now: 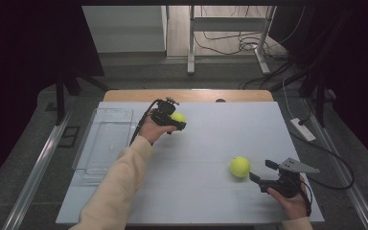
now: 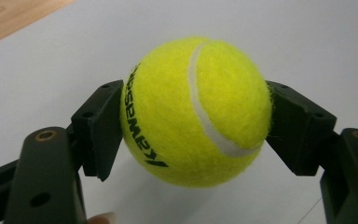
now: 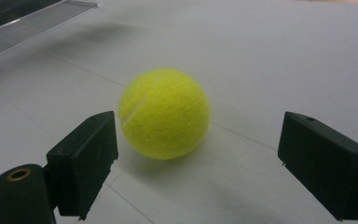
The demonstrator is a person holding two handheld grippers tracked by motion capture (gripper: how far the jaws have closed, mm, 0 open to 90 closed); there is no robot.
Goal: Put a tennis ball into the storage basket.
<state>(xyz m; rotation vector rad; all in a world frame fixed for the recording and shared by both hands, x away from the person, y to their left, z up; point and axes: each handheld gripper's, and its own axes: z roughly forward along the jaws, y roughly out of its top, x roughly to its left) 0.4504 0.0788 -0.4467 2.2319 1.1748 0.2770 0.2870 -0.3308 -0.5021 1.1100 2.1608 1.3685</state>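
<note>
Surface: white table top, clear tray at its left edge.
Left gripper: clamped on a tennis ball, held right of the tray.
Right gripper: jaws spread; second ball just ahead, untouched.

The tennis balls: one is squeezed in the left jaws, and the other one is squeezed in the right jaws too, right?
Not quite. The left gripper does squeeze a tennis ball, but the right gripper has its jaws open. The second ball lies on the white table ahead of them, untouched, as the right gripper view shows.
</note>
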